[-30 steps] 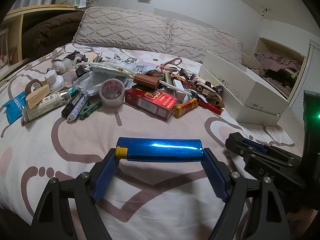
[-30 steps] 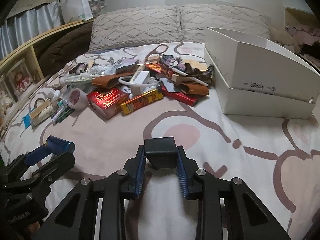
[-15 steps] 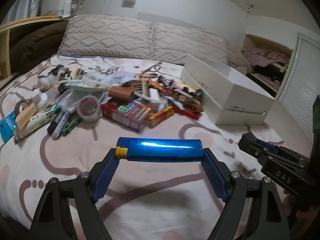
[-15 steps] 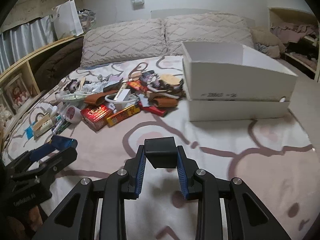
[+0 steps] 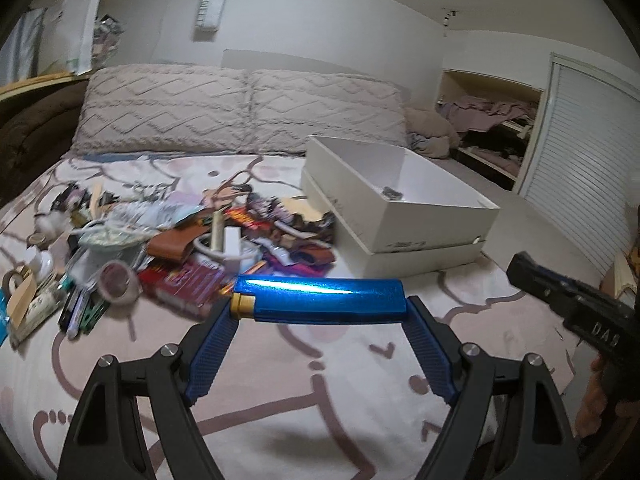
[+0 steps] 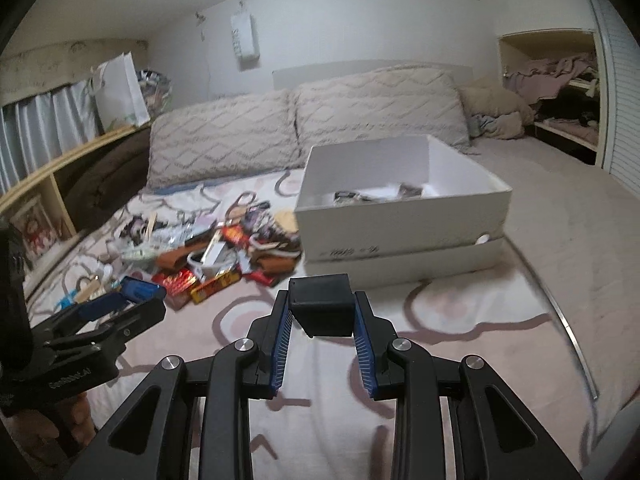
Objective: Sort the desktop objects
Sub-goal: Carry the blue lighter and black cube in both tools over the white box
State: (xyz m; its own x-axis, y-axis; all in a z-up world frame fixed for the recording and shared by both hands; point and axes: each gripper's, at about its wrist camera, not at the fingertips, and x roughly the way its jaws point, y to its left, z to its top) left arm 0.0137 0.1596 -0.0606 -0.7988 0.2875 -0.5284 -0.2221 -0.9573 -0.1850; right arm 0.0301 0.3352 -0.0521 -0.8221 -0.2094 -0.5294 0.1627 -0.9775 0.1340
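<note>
Both loads are hanging over the bed: the left gripper (image 5: 322, 306) is clamping a blue lighter (image 5: 320, 300) endwise, the right gripper (image 6: 322, 314) pinching a small black block (image 6: 321, 304). Best carrying each level, clearing the white box (image 6: 404, 216) wall, releasing inside.

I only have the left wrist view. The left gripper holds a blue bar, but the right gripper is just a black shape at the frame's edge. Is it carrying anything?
Observer: Yes. The right gripper is shut on a black block.
Operator: In the white box I see one dark scrap. Anything more?
Observer: The right wrist view shows several small items inside the white box, along its near wall.
</note>
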